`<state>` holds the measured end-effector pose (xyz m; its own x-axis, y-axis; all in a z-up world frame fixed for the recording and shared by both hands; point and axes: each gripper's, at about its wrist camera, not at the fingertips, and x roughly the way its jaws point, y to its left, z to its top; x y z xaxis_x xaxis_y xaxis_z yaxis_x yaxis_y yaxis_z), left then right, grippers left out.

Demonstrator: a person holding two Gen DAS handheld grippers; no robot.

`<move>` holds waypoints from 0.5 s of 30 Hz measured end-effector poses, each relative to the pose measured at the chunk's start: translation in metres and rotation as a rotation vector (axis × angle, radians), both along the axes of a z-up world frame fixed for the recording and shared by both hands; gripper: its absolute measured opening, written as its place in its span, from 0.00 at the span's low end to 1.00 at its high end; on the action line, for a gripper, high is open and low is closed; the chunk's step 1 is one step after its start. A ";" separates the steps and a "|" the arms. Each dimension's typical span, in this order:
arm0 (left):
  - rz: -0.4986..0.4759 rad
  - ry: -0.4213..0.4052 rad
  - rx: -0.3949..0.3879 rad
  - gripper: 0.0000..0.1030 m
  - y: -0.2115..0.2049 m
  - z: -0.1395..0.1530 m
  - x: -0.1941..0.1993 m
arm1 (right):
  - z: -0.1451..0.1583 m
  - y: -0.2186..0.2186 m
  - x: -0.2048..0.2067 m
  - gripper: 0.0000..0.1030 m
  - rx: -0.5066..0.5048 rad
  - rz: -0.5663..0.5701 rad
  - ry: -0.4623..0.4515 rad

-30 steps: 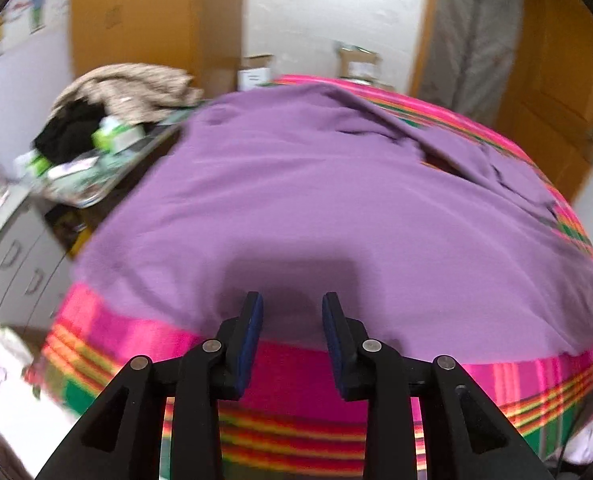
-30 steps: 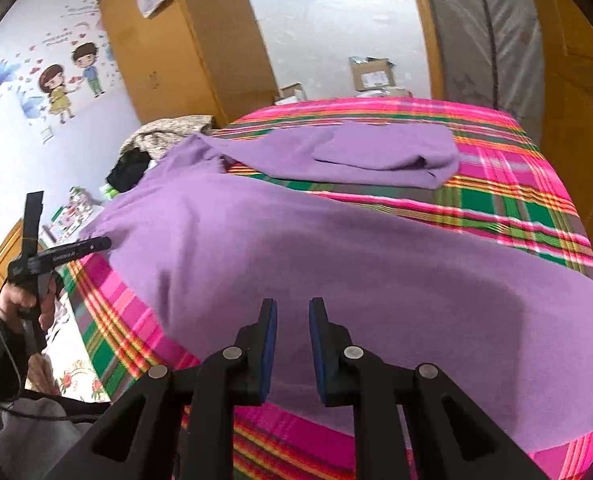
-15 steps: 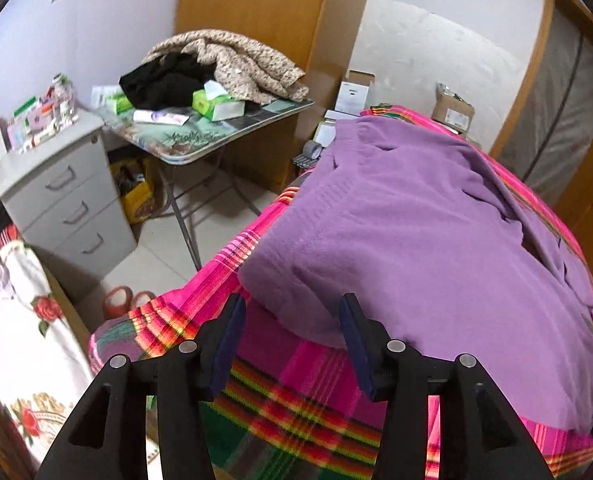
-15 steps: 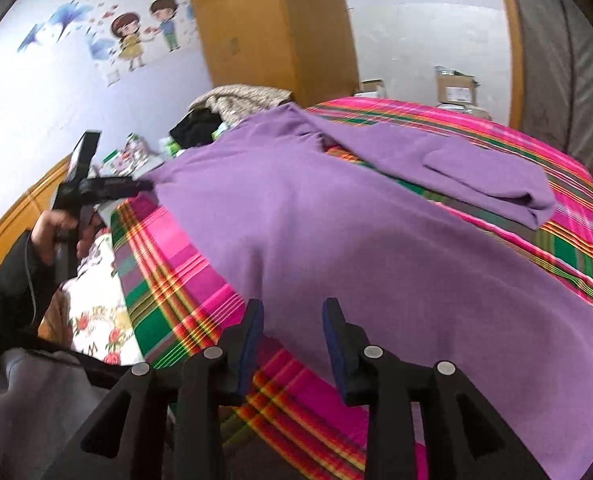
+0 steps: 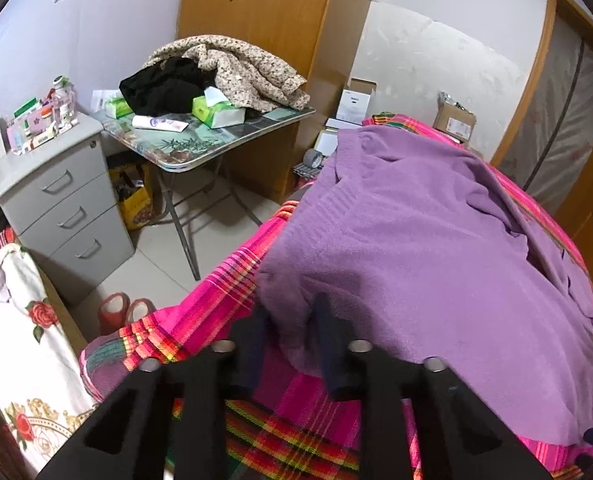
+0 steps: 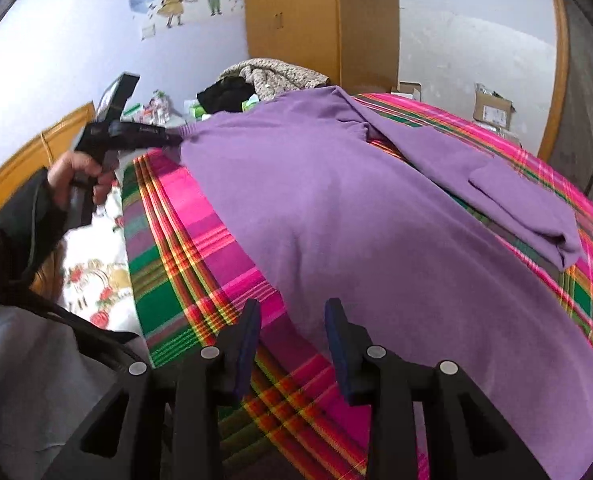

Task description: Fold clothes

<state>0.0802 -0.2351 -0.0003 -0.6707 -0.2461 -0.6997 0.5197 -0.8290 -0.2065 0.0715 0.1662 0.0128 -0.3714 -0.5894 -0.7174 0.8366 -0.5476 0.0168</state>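
- Since a second ago both grippers have swung toward the bed's left edge.
- Left gripper (image 5: pixel 290 320) jaws part-open, straddling the purple sweater (image 5: pixel 436 248) corner there.
- Right gripper (image 6: pixel 292 320) gapes wide over the plaid bedspread (image 6: pixel 176 248).
- Sweater lies spread on the bed; soft, light, limp; I'd pinch the corners.

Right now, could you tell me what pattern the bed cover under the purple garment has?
The bed cover is pink, green and yellow plaid, clearest in the right wrist view.
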 end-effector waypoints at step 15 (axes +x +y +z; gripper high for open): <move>-0.018 0.054 -0.062 0.08 -0.001 0.036 0.023 | 0.015 0.002 0.015 0.02 0.013 0.058 0.044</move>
